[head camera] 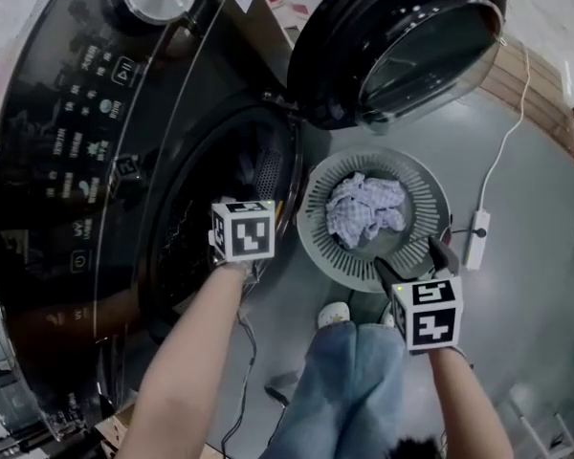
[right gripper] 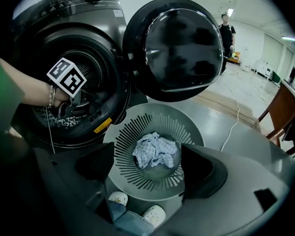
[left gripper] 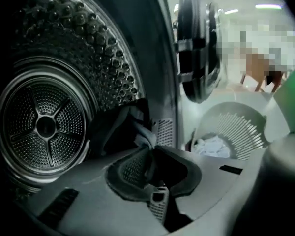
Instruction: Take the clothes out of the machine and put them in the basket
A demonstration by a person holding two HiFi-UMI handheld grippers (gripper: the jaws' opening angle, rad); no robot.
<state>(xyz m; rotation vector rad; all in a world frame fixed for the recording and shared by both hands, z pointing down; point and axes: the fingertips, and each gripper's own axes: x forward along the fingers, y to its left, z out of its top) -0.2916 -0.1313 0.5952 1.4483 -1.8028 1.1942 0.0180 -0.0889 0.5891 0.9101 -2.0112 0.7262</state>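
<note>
Shoes (right gripper: 152,214): your pale shoes stand on the floor (head camera: 536,189), just beside the near rim of the basket (right gripper: 157,111).
Left gripper (left gripper: 150,161): you have it at the mouth of the washing machine (head camera: 96,161). Its fingers (left gripper: 130,168) are closed on a fold of a dark garment (left gripper: 119,127).
Dark garment: most of it bunches just beyond the fingers, in front of the perforated drum (left gripper: 44,124).
Right gripper (right gripper: 148,167): you hold it above the basket. Its fingers (right gripper: 204,171) stand wide apart with nothing between them.
Basket: round, grey and slatted, it sits on the floor just beside the machine's opening.
Checked cloth (right gripper: 156,150): pale and crumpled, it lies in the bottom of the basket.
Door (right gripper: 177,48): round and dark, it is swung open above the basket's far side.
Power strip (head camera: 477,237): it lies with its white cable on the floor, right of the basket.
Person (right gripper: 227,31): someone stands far back in the room.
</note>
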